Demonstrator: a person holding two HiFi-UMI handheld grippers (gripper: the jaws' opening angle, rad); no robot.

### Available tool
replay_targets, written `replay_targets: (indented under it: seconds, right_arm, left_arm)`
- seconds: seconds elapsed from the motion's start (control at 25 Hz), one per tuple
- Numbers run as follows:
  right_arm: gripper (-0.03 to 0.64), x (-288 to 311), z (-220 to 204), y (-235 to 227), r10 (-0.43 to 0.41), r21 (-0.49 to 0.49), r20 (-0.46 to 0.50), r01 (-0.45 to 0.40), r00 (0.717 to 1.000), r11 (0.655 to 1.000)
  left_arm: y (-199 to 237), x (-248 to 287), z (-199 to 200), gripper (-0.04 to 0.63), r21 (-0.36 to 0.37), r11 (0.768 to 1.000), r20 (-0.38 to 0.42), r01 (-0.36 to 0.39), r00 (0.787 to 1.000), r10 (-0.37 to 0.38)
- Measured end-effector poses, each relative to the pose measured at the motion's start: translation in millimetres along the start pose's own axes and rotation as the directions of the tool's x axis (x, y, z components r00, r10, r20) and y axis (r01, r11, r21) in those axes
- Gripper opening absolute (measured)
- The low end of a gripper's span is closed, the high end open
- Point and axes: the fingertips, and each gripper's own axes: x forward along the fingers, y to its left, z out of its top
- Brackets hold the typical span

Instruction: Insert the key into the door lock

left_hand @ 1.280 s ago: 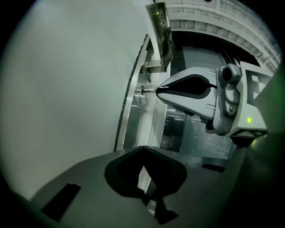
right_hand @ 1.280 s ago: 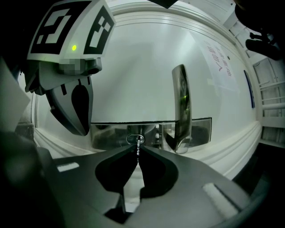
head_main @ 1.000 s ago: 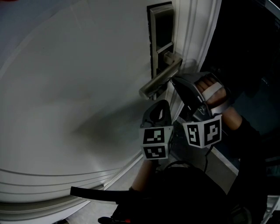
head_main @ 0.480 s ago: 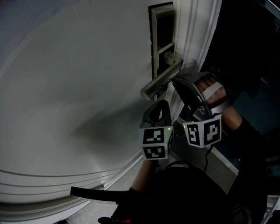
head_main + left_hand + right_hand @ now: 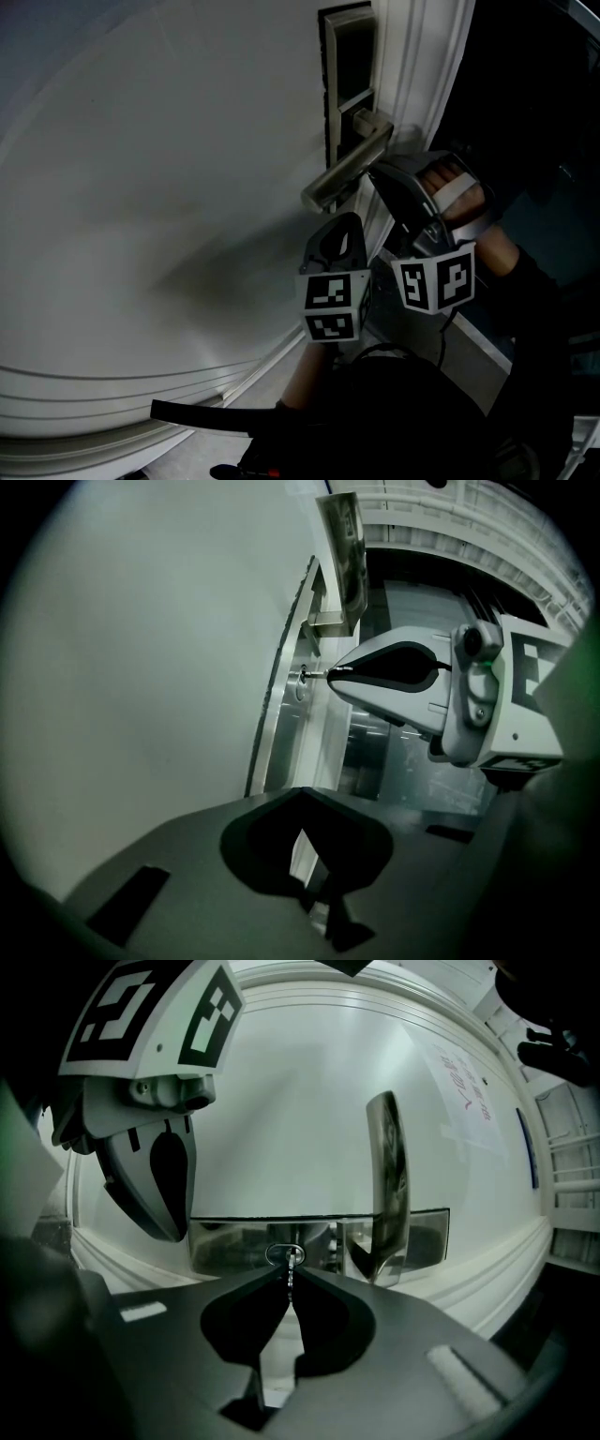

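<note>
The white door (image 5: 141, 187) carries a metal lock plate (image 5: 348, 66) with a lever handle (image 5: 345, 171). My right gripper (image 5: 371, 172) points at the plate just under the lever and is shut on a small key (image 5: 290, 1267). In the right gripper view the key's tip meets the oval keyhole (image 5: 284, 1254). The left gripper view shows the same from the side: the right gripper (image 5: 334, 674) with the key's tip at the keyhole (image 5: 298, 680). My left gripper (image 5: 348, 221) hangs just below and left of the right one, shut, with nothing in it.
The white door frame (image 5: 422, 66) runs along the right of the lock, with a dark space beyond it. The lever (image 5: 387, 1185) stands out from the plate close to the right of the keyhole. A dark strap (image 5: 216, 417) hangs near the floor moulding.
</note>
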Motion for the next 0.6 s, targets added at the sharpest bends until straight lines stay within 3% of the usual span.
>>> replay_targets:
  seconds: [0.6]
  right_arm:
    - [0.012,2.1,0.5,0.4,-0.001,-0.01,-0.003,0.001,1.0,1.0]
  left_arm:
    - [3.3,-1.6,2.7,0.0,0.005,1.0,0.01,-0.001,1.0,0.001]
